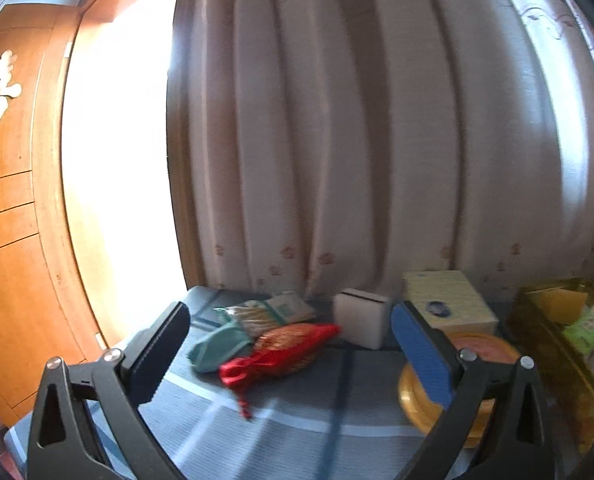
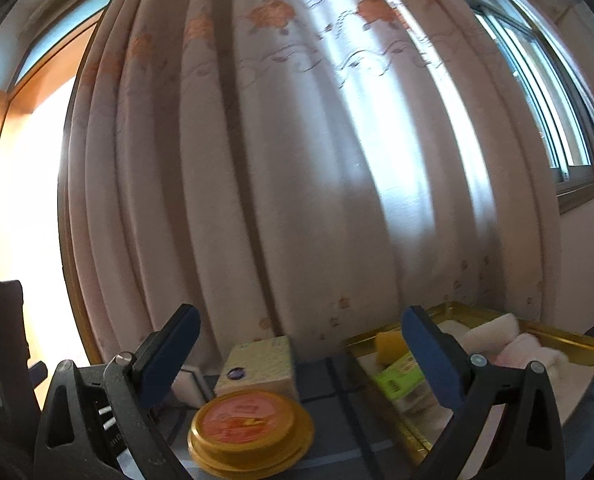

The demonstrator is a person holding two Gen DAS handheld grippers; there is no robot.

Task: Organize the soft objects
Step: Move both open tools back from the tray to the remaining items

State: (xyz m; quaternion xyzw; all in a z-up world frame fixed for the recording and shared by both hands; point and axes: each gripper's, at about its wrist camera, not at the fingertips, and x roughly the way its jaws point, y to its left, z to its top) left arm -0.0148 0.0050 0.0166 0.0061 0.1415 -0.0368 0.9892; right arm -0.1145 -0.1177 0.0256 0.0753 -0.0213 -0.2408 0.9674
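Glossy gold tray (image 2: 477, 314) — shiny red pouch (image 1: 285, 350).

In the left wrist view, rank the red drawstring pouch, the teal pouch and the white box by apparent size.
1. Red drawstring pouch, clearly the largest.
2. Teal pouch and white box: these look alike; the box sits farther back, so I won't rank them.

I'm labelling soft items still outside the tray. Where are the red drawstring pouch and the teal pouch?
red drawstring pouch (image 1: 293, 346): left wrist view, on its woven body.
teal pouch (image 1: 217, 346): left wrist view, middle of its fabric.
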